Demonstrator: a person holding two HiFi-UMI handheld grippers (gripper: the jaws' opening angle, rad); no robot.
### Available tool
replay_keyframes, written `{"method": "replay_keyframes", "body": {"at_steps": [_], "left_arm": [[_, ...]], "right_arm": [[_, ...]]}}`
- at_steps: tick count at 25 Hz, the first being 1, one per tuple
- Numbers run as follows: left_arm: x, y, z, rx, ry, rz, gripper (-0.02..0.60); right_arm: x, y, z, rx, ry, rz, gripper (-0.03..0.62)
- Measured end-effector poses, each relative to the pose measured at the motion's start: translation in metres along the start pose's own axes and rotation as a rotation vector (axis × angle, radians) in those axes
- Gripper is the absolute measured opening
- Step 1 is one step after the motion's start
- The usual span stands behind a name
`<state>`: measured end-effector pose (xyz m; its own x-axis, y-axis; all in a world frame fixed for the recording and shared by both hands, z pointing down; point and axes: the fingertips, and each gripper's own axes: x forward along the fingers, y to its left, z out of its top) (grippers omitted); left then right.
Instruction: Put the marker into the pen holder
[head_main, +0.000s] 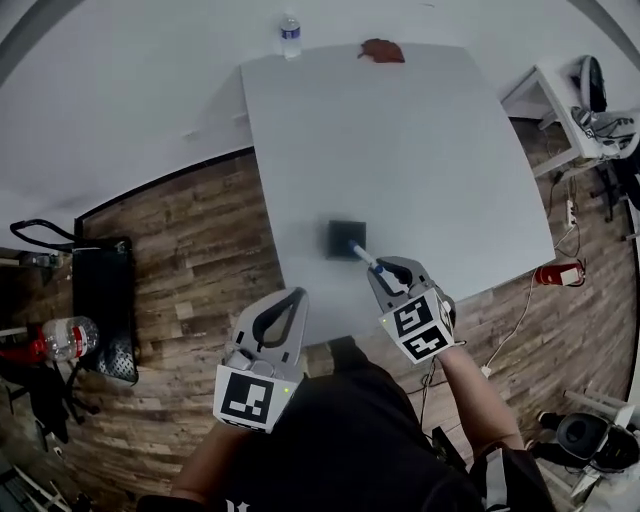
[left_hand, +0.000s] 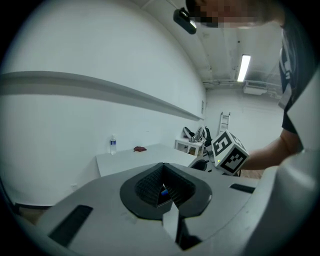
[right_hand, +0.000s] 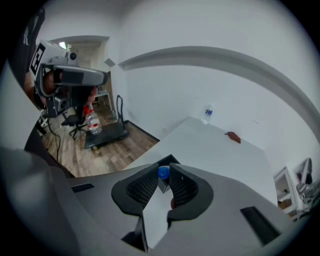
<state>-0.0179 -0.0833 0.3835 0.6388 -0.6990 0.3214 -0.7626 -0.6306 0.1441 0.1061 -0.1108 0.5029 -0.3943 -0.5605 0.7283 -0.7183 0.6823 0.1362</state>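
Note:
The dark square pen holder (head_main: 346, 239) stands on the white table (head_main: 400, 150) near its front edge. My right gripper (head_main: 383, 270) is shut on a white marker with a blue cap (head_main: 362, 254), whose capped end points up-left and reaches the holder's near right corner. In the right gripper view the blue cap (right_hand: 163, 172) sits between the jaws of that gripper (right_hand: 162, 178), and the holder is mostly hidden behind them. My left gripper (head_main: 297, 296) hovers at the table's front edge, left of and below the holder, shut and holding nothing; in its own view its (left_hand: 167, 192) tips meet.
A water bottle (head_main: 290, 35) and a reddish-brown object (head_main: 381, 50) lie at the table's far edge. A black cart (head_main: 100, 290) and a bottle (head_main: 65, 335) are on the wooden floor at left. A white desk (head_main: 570, 110) stands at right.

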Motion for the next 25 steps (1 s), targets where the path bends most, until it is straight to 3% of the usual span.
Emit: {"method": "replay_keyframes", "body": {"at_steps": [6,16,20,25], "left_arm": [[0.009,0.026,-0.007,-0.048,0.036,0.113,0.006],[0.005,0.046,-0.016,-0.090,0.075,0.249,0.006],[0.004,0.051,-0.019,-0.102,0.082,0.280,0.006],[0.006,0.057,-0.018,-0.113,0.085,0.301,0.006]], "right_arm": [[0.060,-0.004,-0.015,-0.107,0.131,0.170,0.071],[0.115,0.004,-0.035,-0.001,0.285,0.484,0.072],[0.128,0.004,-0.038,-0.049,0.324,0.519,0.072],[0.129,-0.001,-0.023,-0.169,0.288,0.482,0.077]]}}
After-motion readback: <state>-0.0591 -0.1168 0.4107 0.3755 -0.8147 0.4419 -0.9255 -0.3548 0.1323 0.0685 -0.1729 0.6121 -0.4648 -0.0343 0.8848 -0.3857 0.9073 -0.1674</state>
